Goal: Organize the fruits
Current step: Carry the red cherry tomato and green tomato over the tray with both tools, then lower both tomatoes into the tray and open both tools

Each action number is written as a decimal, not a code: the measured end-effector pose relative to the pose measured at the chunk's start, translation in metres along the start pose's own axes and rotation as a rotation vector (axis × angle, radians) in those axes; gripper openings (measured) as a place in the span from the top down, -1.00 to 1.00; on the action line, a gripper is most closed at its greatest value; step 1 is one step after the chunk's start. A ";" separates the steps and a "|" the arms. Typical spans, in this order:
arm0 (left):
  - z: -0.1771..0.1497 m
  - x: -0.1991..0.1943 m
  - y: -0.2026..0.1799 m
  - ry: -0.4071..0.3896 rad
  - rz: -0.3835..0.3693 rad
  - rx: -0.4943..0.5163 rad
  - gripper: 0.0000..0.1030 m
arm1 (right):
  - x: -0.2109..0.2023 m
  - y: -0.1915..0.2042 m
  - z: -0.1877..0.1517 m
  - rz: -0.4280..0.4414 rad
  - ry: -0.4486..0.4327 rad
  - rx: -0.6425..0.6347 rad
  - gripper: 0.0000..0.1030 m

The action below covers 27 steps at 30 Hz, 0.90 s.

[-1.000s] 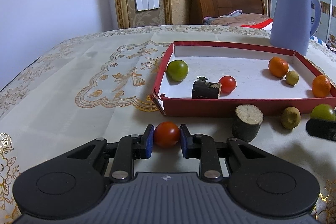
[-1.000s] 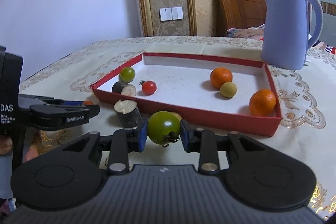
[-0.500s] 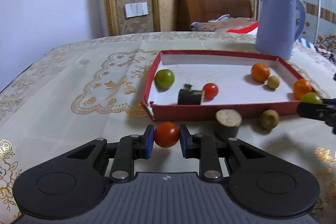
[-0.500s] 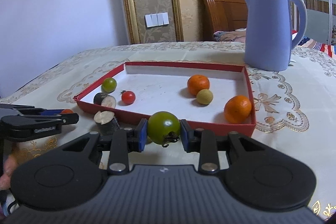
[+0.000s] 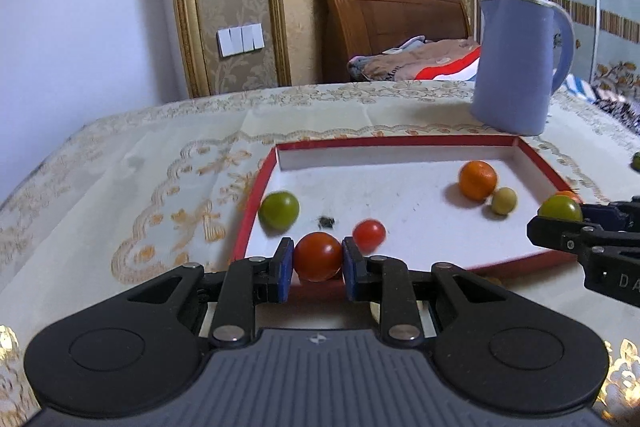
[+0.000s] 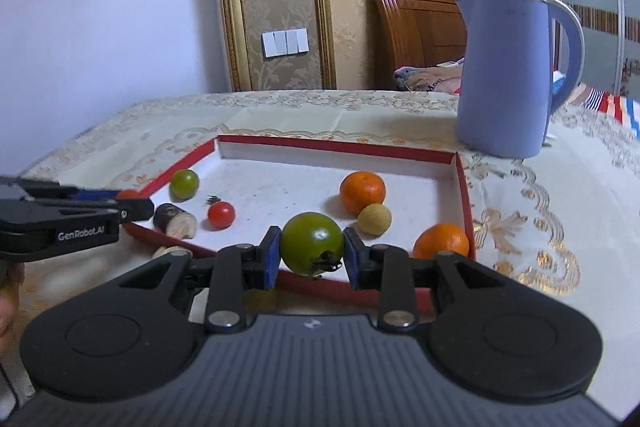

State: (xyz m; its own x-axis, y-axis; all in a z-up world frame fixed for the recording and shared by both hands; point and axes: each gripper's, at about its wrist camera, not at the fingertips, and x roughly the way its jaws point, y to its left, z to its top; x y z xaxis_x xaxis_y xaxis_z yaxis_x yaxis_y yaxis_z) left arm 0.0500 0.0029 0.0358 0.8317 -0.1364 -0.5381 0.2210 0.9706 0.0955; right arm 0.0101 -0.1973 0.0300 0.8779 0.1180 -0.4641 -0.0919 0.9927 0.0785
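Your left gripper pinches a round, glossy red tomato between its blue pads, pressed in on both sides. The tomato sits squarely between the fingertips, over the near-left edge of the red tray. It is near enough a ball that no long axis shows, and its stem end is hidden.

Your right gripper is clamped on a larger dark green tomato, also centred between the pads. Its dried brown calyx points down and toward you, so the stem axis runs roughly upright, tilted your way. It hangs over the tray's near edge, toward the right corner.

Inside the tray lie a green tomato near the left wall, a small red tomato beside a dark cut stalk piece at the near-left edge, an orange touching a small yellow-green fruit toward the right, and a second orange in the near-right corner. Another cut stalk piece lies on the tablecloth just outside the near-left edge. A blue pitcher stands beyond the tray's far-right corner.
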 end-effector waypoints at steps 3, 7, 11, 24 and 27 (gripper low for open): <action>0.010 0.014 -0.001 0.009 0.002 -0.011 0.52 | 0.012 0.002 0.008 -0.016 0.010 -0.019 0.40; 0.023 0.035 -0.006 0.020 0.023 -0.003 0.52 | 0.033 0.007 0.013 -0.019 0.036 -0.030 0.40; 0.031 0.059 -0.012 0.038 0.048 0.004 0.52 | 0.061 0.011 0.014 -0.016 0.084 -0.029 0.40; 0.050 0.126 -0.014 0.112 0.082 -0.054 0.52 | 0.119 0.007 0.023 -0.064 0.135 -0.012 0.40; 0.050 0.134 -0.012 0.126 0.095 -0.057 0.52 | 0.127 0.007 0.028 -0.078 0.134 -0.012 0.41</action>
State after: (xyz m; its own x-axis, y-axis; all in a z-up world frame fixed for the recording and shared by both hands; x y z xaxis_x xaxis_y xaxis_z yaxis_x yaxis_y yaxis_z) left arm 0.1844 -0.0366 0.0040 0.7765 -0.0215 -0.6298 0.1125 0.9881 0.1050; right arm 0.1342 -0.1759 -0.0042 0.8118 0.0423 -0.5824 -0.0325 0.9991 0.0272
